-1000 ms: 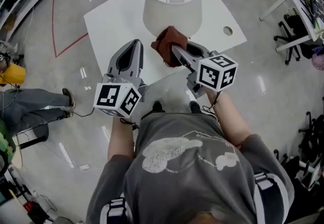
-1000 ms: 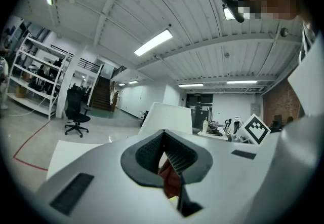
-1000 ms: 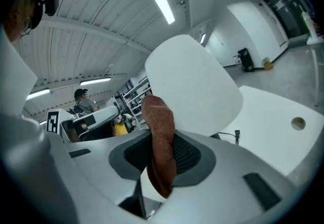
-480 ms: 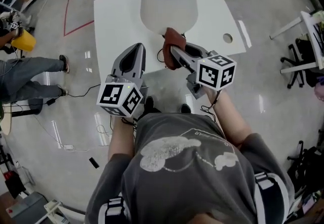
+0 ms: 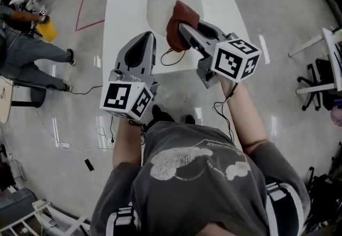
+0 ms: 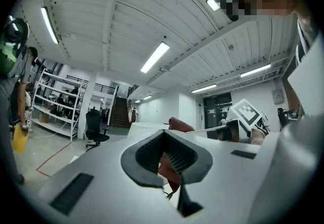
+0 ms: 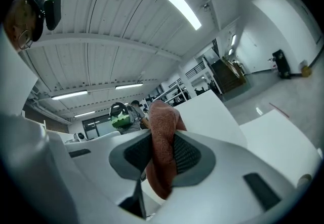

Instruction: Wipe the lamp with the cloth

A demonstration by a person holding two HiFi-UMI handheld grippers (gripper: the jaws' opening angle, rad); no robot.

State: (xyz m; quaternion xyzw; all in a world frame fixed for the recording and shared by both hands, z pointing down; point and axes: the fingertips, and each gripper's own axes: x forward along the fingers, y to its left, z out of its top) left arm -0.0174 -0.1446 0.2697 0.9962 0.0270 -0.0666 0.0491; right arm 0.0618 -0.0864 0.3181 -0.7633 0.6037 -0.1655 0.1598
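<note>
A lamp with a white drum shade (image 5: 163, 0) stands on a white table (image 5: 124, 13). My right gripper (image 5: 184, 31) is shut on a reddish-brown cloth (image 5: 181, 24), which is pressed against the shade's near right side just below the top rim. In the right gripper view the cloth (image 7: 163, 139) hangs bunched between the jaws of that gripper (image 7: 162, 156), with the shade (image 7: 205, 114) right behind it. My left gripper (image 5: 144, 40) hovers at the table's near edge, left of the cloth, jaws together and empty. The left gripper view shows its jaws (image 6: 167, 154) and the cloth (image 6: 180, 125) beyond.
The lamp's black cord (image 5: 171, 61) loops over the table's near edge. At the far left a person (image 5: 26, 61) stands by a yellow object (image 5: 45, 29). Red tape (image 5: 85, 13) marks the floor. Office chairs (image 5: 320, 83) and a desk leg are at the right.
My right gripper has carried the cloth up the shade, from its lower edge to near the top rim. The left gripper has stayed beside it.
</note>
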